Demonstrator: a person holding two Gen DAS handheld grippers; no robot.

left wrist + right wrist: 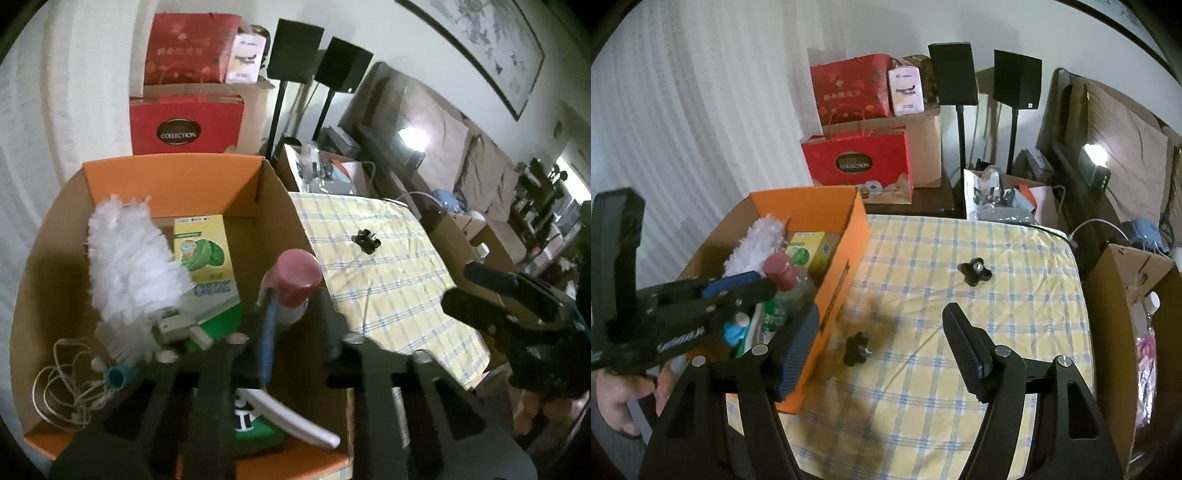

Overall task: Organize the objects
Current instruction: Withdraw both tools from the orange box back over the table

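**Box nearly packed, two knobs left on the cloth**

The cardboard box (849, 236) stands at the left edge of the checked cloth (997, 295) that covers the tabletop, and it already holds most of the things: a white fluffy duster (129, 258), a yellow-green carton (205, 251), a bottle with a pink cap (295, 277), a coil of cord (62, 384) and a green item lower down that is partly hidden.

The left gripper (295, 339) is over the box, and its jaws look set around the bottle, with a blue strip running down between them. Whether they press on the bottle or merely stand beside it cannot be told from these views. In the right wrist view the same gripper appears from the side, reaching in over the box, with the person's hand (620, 398) below it.

The right gripper (882, 354) hangs over the cloth with its jaws wide apart and nothing between them. Just ahead of it lies a black star-shaped knob (856, 349), near the box wall. A second knob (977, 271) lies farther off toward the middle of the cloth, well apart from the first.

By this reading the job is mostly done. What is left seems to be the two knobs, and the near one looks the likely next pick for the right gripper.
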